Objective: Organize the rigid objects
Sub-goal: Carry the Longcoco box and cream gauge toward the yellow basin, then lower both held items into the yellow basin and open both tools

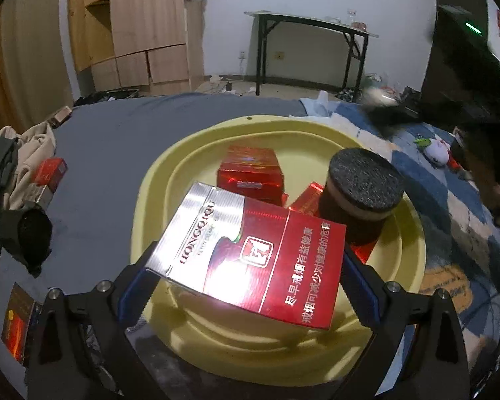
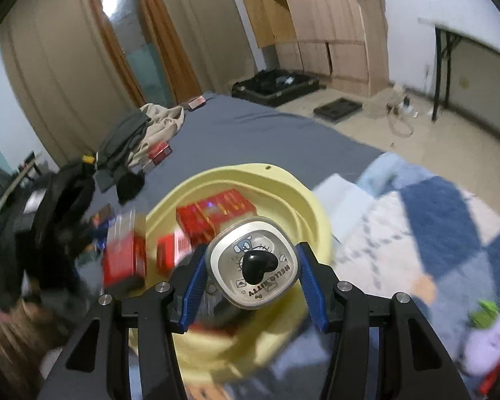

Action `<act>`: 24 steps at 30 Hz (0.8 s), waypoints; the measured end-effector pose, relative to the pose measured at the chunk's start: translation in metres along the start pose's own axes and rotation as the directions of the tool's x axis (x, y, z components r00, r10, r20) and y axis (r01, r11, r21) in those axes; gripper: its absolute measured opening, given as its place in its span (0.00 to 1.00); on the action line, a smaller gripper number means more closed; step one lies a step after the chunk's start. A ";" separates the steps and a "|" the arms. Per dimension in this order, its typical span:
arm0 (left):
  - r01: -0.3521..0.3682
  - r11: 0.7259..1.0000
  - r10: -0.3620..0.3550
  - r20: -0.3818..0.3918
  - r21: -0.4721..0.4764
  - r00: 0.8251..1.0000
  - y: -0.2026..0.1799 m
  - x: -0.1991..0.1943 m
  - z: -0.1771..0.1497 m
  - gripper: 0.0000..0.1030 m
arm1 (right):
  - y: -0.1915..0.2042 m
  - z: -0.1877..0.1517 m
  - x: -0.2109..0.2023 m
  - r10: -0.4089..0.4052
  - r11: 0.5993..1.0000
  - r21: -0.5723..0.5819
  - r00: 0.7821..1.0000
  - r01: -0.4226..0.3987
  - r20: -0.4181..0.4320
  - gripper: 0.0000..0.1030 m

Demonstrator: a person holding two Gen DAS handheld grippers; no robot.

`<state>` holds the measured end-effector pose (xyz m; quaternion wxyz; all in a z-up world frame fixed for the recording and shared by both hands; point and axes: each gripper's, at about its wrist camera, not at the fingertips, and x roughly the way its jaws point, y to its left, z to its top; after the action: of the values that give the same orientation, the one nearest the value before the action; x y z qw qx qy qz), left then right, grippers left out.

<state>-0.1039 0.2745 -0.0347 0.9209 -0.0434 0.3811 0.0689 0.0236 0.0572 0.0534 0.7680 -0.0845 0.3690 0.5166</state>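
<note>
Left gripper (image 1: pixel 250 286) pinches a red-and-silver cigarette pack (image 1: pixel 250 253) just above the yellow basin (image 1: pixel 156 180) on the bed (image 1: pixel 116 140). Right gripper (image 2: pixel 251 283) clamps a silver Hello Kitty tin (image 2: pixel 253 263) over the same basin, which holds red boxes (image 1: pixel 250 173) and a black-topped jar (image 1: pixel 363 183).

Home bedroom: a bed with grey fitted sheet (image 2: pixel 250 126), a light wooden wardrobe (image 1: pixel 143 23), beige floor-length curtains (image 2: pixel 60 66), and a black folding-leg table (image 1: pixel 313 30).
</note>
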 end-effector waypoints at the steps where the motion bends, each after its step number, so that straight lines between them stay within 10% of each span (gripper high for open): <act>1: 0.012 1.000 -0.012 -0.016 0.006 1.000 -0.002 0.002 -0.001 0.95 | -0.003 0.009 0.010 0.016 1.000 0.014 1.000 -0.016 -0.011 0.50; 16: 0.032 0.999 -0.034 -0.103 -0.019 0.994 -0.002 0.026 -0.005 0.96 | -0.013 0.066 0.124 -0.072 0.997 0.002 0.960 0.075 -0.271 0.50; 24: 0.054 0.997 -0.058 -0.085 -0.047 0.995 0.001 0.022 -0.004 0.96 | -0.007 0.065 0.131 -0.075 0.997 -0.030 0.961 0.069 -0.267 0.55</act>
<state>-0.0914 0.2775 -0.0534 0.9040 -0.0776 0.4174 0.0495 0.0862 0.1830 0.0129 0.7284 -0.1747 0.4611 0.4757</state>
